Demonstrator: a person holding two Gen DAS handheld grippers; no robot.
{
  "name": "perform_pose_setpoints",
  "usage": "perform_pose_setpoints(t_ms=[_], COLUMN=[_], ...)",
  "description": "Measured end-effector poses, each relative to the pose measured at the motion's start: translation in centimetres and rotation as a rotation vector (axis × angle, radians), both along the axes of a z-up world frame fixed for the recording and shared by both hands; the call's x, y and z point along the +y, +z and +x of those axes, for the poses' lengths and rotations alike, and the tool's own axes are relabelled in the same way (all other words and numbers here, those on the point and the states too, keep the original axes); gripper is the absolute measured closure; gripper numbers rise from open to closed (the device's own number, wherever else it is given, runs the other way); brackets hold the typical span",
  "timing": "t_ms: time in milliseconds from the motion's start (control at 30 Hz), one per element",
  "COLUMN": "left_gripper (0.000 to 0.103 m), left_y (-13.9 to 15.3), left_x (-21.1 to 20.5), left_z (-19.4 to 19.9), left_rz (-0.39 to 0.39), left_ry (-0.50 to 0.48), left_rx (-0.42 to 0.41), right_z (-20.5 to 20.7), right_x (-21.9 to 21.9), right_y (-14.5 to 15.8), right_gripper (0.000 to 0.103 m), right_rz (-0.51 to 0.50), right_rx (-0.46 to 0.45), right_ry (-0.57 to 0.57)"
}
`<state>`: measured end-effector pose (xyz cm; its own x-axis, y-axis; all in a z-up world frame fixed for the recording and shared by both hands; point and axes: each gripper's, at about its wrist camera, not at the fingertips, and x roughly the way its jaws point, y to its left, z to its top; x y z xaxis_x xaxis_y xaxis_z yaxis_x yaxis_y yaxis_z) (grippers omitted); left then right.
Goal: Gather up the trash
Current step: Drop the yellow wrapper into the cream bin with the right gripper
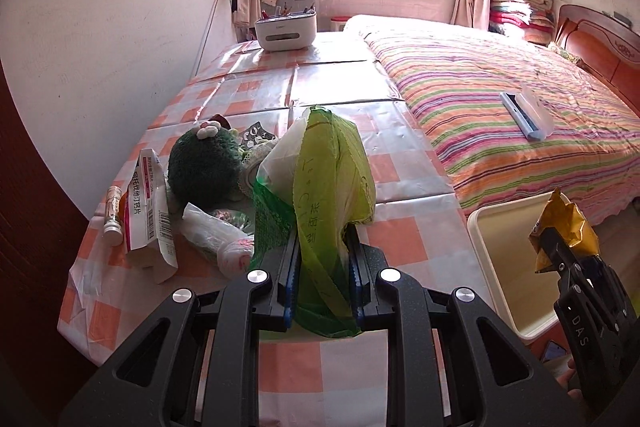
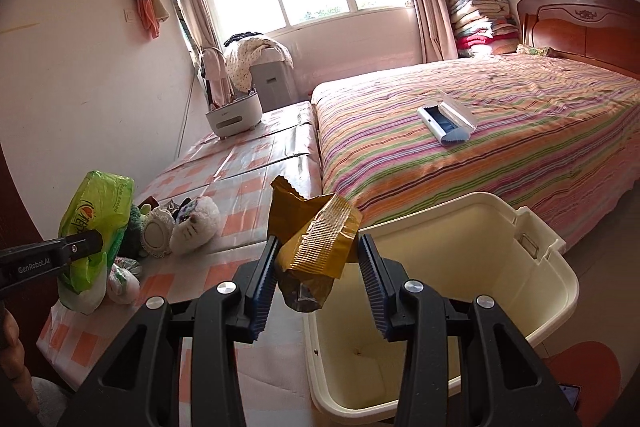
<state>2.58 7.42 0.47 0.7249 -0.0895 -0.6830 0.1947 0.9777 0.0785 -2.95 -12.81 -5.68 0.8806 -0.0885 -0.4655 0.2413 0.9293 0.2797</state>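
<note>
The green plastic bag [image 1: 328,187] is sitting in the centre of the left wrist view, pinched between the two fingers of the left claw [image 1: 322,259], which is closed tight on its lower folds. The bag's bulk is rising above and beyond the fingertips, clear of the checkered surface [image 1: 400,239]. In the right wrist view the same bag [image 2: 96,219] is showing at the left edge, hanging from that claw.

The gold wrapper [image 2: 316,247] is lying between the fingers of the right claw [image 2: 318,263], gripped with the jaws only partly closed around its crumpled body. It is hanging just left of the near rim of the cream bin [image 2: 560,279], over the edge where surface and bin meet. In the left wrist view the wrapper [image 1: 568,223] is appearing at the right edge, above the bin [image 1: 480,219].

Progress, as judged: two pieces are lifted, neither is yet deposited. The bin interior is appearing almost bare, apart from small specks on its floor. Remaining on the surface at the left of the left wrist view are a torn white-and-pink carton [image 1: 146,207], a small tube [image 1: 113,211] and a crumpled clear plastic bag [image 1: 216,231]. The collection is therefore looking to be at an early stage.

A green plush toy [image 1: 204,163] and a white plush toy [image 2: 196,223] are sitting behind the litter; whether they count as trash cannot be told. The striped bed [image 1: 500,99] is lying to the right of the surface.
</note>
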Motion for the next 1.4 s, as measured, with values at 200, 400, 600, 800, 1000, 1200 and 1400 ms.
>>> perform_pose_setpoints(t_ms=[200,400,600,800,1000,1200,1400], left_gripper=[0.084,0.084,0.084,0.083,0.083,0.083,0.083], left_y=[0.2,0.3,0.4,0.5,0.5,0.2,0.0], left_x=[-2.4,-4.7,-6.1,-6.8,-6.9,-6.8,-7.3], left_z=[-0.4,-0.8,-0.9,-1.0,-1.0,-0.8,-0.4], left_rz=[-0.009,-0.013,-0.016,-0.015,-0.018,-0.018,-0.029], left_ry=[-0.050,-0.107,-0.136,-0.154,-0.161,-0.167,-0.190], left_rx=[0.008,0.017,0.025,0.021,0.023,0.035,0.056], right_z=[-0.1,-0.1,-0.4,-0.4,-0.4,-0.5,-1.5], right_x=[-2.1,-3.9,-4.4,-5.0,-5.1,-5.5,-6.8], right_y=[-0.8,-1.6,-1.9,-2.1,-2.1,-2.1,-1.7], right_gripper=[0.064,0.064,0.063,0.061,0.060,0.044,0.043], right_rz=[-0.041,-0.052,-0.098,-0.095,-0.095,-0.052,0.037], right_rx=[0.059,0.114,0.129,0.140,0.139,0.126,0.069], right_ry=[-0.113,-0.181,-0.220,-0.231,-0.246,-0.253,-0.263])
